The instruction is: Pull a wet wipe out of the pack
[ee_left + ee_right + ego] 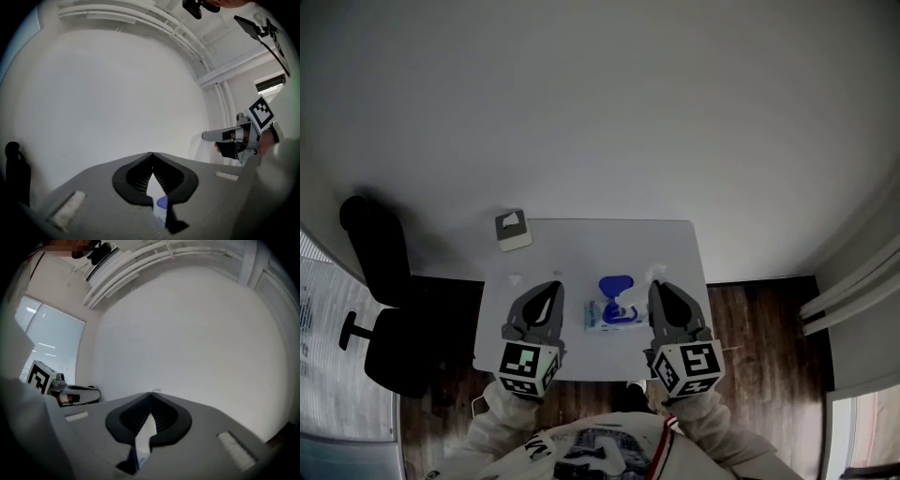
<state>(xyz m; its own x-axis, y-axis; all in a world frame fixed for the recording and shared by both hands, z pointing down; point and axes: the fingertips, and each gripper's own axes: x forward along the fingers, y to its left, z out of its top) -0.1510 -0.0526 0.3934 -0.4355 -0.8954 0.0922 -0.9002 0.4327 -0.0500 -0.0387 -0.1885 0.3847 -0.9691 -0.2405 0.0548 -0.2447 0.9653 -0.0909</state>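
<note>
My left tongs [151, 153] are pressed together, tip against tip, and I see nothing caught between them. My right tongs [151, 393] are also closed, and a thin sliver of white shows right at their tips. From above it reads as a small pale tuft of wet wipe [654, 272] pinched there. The left gripper view shows it as a faint, see-through sheet hanging at the right tongs' nose. The pack [602, 317] lies flat on the grey table [609, 244] between my two tongs. It sits just inside the right pair and a little further from the left pair. Its blue lid [616, 284] is flipped open at the far end, about level with both sets of tips. The wipe sits to the right of that lid, and I cannot tell whether it is joined to the pack. A small white scrap [516, 278] lies on the table just outside my left tongs. Further ahead of them, a small box [514, 230] sits at the table's far corner. A black chair [380, 281] stands well off to the left.
</note>
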